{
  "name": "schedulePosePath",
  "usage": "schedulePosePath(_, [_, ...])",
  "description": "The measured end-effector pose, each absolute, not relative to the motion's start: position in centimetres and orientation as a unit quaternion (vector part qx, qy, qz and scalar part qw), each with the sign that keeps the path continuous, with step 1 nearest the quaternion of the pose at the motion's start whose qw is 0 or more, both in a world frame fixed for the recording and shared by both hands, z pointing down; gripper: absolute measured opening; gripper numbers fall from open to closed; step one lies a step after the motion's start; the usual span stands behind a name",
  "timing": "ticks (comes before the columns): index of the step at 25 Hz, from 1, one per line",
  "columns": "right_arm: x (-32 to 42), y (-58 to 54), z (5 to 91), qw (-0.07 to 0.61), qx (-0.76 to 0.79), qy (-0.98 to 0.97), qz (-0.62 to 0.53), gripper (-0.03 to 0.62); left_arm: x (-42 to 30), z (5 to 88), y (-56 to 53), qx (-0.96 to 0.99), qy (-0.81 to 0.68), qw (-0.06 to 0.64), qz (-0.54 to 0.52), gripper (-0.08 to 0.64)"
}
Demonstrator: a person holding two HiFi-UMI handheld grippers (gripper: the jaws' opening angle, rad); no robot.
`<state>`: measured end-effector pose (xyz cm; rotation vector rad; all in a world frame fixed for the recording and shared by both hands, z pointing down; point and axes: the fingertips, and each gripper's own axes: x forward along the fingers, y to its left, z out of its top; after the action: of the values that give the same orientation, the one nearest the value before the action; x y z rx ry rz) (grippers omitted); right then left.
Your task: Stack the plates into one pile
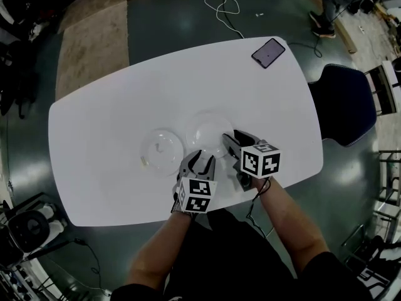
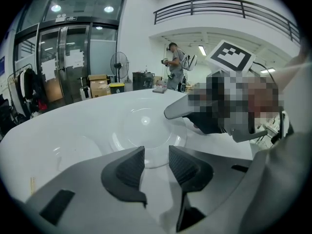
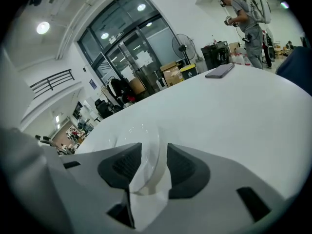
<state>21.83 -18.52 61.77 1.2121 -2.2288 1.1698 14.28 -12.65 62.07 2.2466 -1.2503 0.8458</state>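
Plate stack, not begun: left plate (image 1: 161,148) and right plate (image 1: 210,132) lie side by side near the table's (image 1: 125,93) front edge; right gripper (image 3: 154,167), unclenched, straddles right plate's rim; left gripper (image 2: 156,165), released and empty, waits at the same edge; lifting and stacking remain.

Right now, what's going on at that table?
A person works two handheld grippers over a white table with two clear plates side by side, not yet stacked. The right gripper has the rim of the right-hand plate between its open jaws, not visibly clamped. The left gripper hovers open and empty at that plate's near edge. The left-hand plate lies untouched.
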Motion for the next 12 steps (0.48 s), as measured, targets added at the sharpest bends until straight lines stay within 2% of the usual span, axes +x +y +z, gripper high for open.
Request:
schedulePosePath(3, [21.4,-18.4,62.0,0.185,0.415,-0.787,0.418,0.160,14.4,62.0,-12.7,0.811,-0.450,0.219,0.303,0.170])
schedulePosePath(5, [21.4,-18.4,62.1,0.184,0.416,-0.784,0.423,0.114,14.3,62.0,-12.7,0.811,-0.449,0.221,0.301,0.169])
schedulePosePath(12, [21.4,-18.1,61.0,0.139,0.424,-0.777,0.443,0.075,13.7,61.5,-12.5,0.814,-0.449,0.230,0.287,0.168])
